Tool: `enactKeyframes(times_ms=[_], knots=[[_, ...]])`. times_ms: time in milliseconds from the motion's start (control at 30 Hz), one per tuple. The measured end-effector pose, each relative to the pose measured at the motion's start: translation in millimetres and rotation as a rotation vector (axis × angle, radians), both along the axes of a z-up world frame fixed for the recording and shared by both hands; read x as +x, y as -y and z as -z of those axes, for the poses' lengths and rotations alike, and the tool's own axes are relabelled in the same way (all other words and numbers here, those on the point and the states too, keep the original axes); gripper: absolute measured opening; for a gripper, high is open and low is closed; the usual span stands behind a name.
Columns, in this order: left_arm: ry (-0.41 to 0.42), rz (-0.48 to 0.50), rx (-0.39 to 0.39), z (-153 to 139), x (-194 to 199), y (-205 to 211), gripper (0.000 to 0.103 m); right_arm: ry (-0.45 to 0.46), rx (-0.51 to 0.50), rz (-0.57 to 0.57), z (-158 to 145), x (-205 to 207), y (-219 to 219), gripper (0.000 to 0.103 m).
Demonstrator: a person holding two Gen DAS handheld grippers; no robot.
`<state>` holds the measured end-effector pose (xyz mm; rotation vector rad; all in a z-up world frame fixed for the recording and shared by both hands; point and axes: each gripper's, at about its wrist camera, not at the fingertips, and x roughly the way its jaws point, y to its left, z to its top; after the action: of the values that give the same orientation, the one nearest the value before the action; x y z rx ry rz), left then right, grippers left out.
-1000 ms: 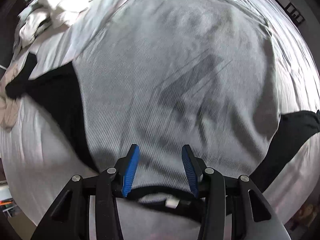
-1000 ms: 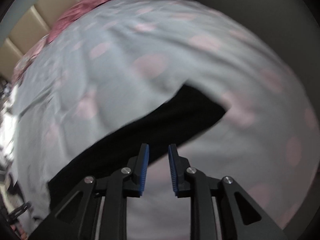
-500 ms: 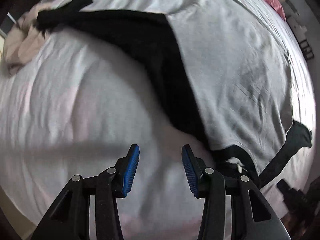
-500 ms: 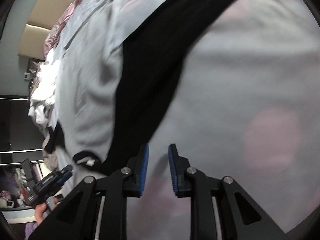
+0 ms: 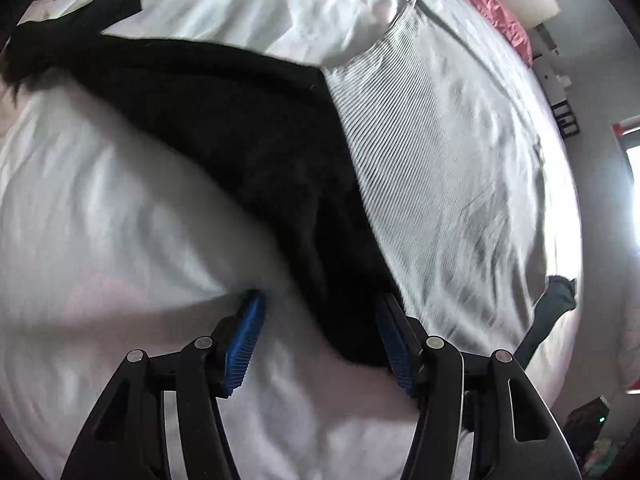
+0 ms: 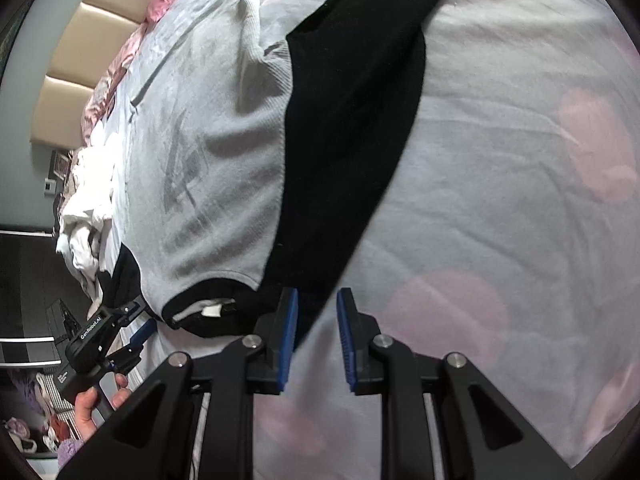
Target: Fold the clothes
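Bedsheet (image 5: 100, 208) carried a grey shirt (image 5: 440, 152) with black sleeves, spread flat, collar (image 6: 208, 312) toward the person. Left gripper (image 5: 320, 336) had just been opening; its spread jaws straddled the left sleeve's (image 5: 248, 140) shoulder, not yet pressing. Right gripper (image 6: 317, 336) stood narrowly open at the right sleeve's (image 6: 352, 120) edge, holding nothing. Judgement: pinch both shoulders evenly, then fold inward; sheet beside each sleeve lay open.

A: Count for me: how many garments laid flat?
B: One, a grey shirt (image 6: 208, 152) with two black sleeves (image 6: 352, 128).
A: Grippers?
B: Two, the left gripper (image 5: 320, 340) and the right gripper (image 6: 317, 340), two blue pads (image 6: 289, 336) each.
A: Anything else?
B: One heap of white laundry (image 6: 90, 208), one bed sheet (image 6: 500, 200), one hand (image 6: 94, 404).
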<state>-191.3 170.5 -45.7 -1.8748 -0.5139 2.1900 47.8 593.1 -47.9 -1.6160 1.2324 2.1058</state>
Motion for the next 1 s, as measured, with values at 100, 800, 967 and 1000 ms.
enactKeyframes(times_ms=[100,800,967,1000], knots=[[-0.009,0.004,0.022,3,35,-10,0.019,0.007,-0.014,0.026,6,-4,6,0.02],[0.148,0.214,0.012,11,0,10,0.006,0.045,-0.019,0.146,-9,26,9,0.01],[0.146,0.221,0.086,18,23,-23,0.036,0.036,-0.057,0.094,8,19,23,0.022],[0.14,0.201,0.106,22,23,-26,0.042,0.032,-0.065,0.095,12,18,23,0.023]])
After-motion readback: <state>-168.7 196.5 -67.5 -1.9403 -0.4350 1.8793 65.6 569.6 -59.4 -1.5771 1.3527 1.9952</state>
